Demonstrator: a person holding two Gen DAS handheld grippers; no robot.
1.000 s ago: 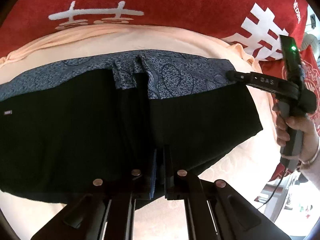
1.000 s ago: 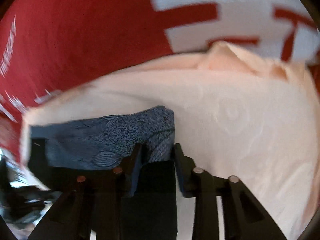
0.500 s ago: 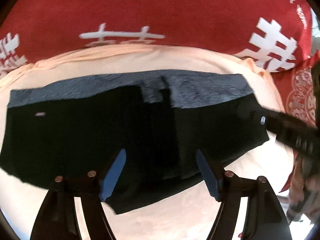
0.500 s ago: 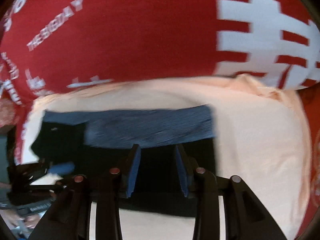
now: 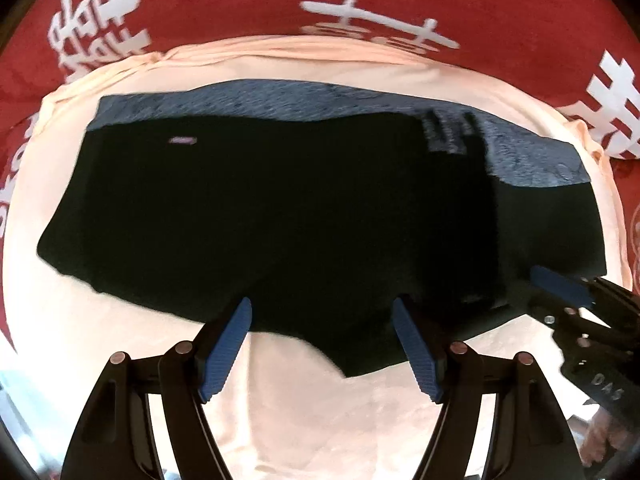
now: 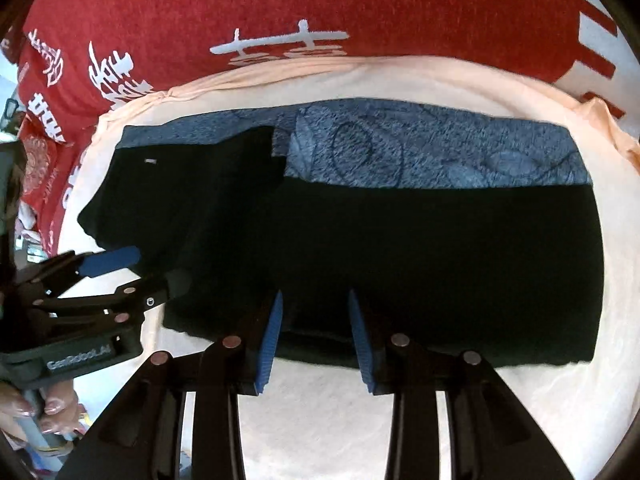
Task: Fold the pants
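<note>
The black pants (image 5: 300,216) with a blue patterned waistband (image 5: 320,98) lie flat, folded over, on a peach sheet (image 5: 328,412). They also show in the right wrist view (image 6: 420,248), waistband (image 6: 440,152) at the far side. My left gripper (image 5: 322,316) is open and empty, its blue pads at the pants' near edge. My right gripper (image 6: 314,300) is open and empty, hovering over the near hem. The right gripper also shows in the left wrist view (image 5: 560,288), at the pants' right end. The left gripper shows in the right wrist view (image 6: 132,272), at their left end.
A red blanket with white characters (image 5: 240,4) lies beyond the peach sheet, also in the right wrist view (image 6: 360,4). The sheet's edge (image 5: 612,184) curves around the pants. A hand (image 6: 44,404) holds the left gripper's handle.
Both grippers let go of the pants and opened. Both pulled back toward the near side, so more of the pants and sheet is in view.
</note>
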